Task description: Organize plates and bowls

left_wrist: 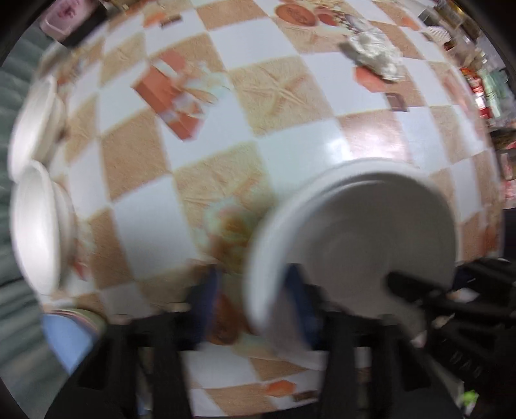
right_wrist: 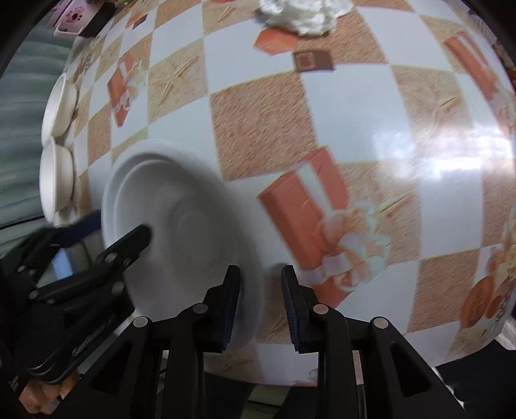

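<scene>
A white plate (left_wrist: 364,232) lies near the table's front edge, with a second rim showing under it. It also shows in the right wrist view (right_wrist: 193,225). My left gripper (left_wrist: 254,299) is open, its right finger by the plate's near rim. My right gripper (right_wrist: 261,303) is open, straddling the plate's right rim without touching it. Two white bowls (left_wrist: 35,206) stand at the table's left edge, also in the right wrist view (right_wrist: 56,174). The left gripper (right_wrist: 109,238) also reaches over the plate in the right wrist view.
The table has a checked orange and white cloth (right_wrist: 322,96). Crumpled white tissue (right_wrist: 300,13) lies at the back. A pink box (left_wrist: 67,16) sits at the back left corner. Cluttered shelves (left_wrist: 483,80) stand at the right.
</scene>
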Tool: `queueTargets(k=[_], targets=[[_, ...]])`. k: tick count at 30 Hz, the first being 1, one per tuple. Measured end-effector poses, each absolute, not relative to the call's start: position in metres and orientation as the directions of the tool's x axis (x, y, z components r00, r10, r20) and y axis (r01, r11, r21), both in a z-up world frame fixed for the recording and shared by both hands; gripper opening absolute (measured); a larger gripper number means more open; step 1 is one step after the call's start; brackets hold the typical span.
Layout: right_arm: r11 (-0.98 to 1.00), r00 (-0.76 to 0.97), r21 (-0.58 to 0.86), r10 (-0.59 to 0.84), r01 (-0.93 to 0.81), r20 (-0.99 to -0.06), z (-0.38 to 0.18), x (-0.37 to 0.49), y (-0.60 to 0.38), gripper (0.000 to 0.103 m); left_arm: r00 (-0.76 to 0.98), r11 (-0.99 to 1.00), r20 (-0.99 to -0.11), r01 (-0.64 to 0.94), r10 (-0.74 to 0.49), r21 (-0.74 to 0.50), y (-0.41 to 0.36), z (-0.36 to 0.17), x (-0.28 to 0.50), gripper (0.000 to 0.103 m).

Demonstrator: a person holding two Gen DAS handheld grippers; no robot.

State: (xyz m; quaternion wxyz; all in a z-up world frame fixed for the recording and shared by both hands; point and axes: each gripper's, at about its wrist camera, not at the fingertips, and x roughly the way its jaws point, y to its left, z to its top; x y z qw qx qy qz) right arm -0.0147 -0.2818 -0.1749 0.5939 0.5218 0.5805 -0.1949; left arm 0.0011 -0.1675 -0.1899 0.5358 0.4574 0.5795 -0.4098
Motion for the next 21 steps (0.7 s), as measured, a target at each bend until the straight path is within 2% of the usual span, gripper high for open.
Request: queueTargets(k=[1, 3, 6, 15, 21], targets=[[0.393, 0.25, 0.399, 0.379, 0.828, -0.891, -0.171, -0.013, -0.278, 0.016, -0.016, 0.233, -0.996, 0.973, 0.092, 0.006, -0.168, -0.189, -0.003, 0.026], [0.453, 0.198, 0.352, 0.352, 0.819, -0.915, -0.163, -0.008, -0.268, 0.017, 0.027, 0.178, -0.996, 0.983, 0.082, 0.042, -0.165, -0.185, -0.013, 0.027], [0.445, 0.202, 0.366, 0.373, 0.817, -0.905, -0.16, -0.013, -0.262, 0.017, 0.037, 0.137, -0.996, 0.989, 0.076, 0.047, -0.157, -0.18, -0.02, 0.027], [0.503, 0.183, 0.381, 0.399, 0.776, -0.899, -0.145, -0.004, -0.235, 0.017, 0.054, 0.142, -0.996, 0.988, 0.071, 0.063, -0.121, -0.162, -0.027, 0.028], [0.555, 0.161, 0.355, 0.367, 0.752, -0.916, -0.141, 0.022, -0.234, 0.017, 0.071, 0.165, -0.996, 0.983, 0.051, 0.079, -0.096, -0.152, -0.03, 0.029]])
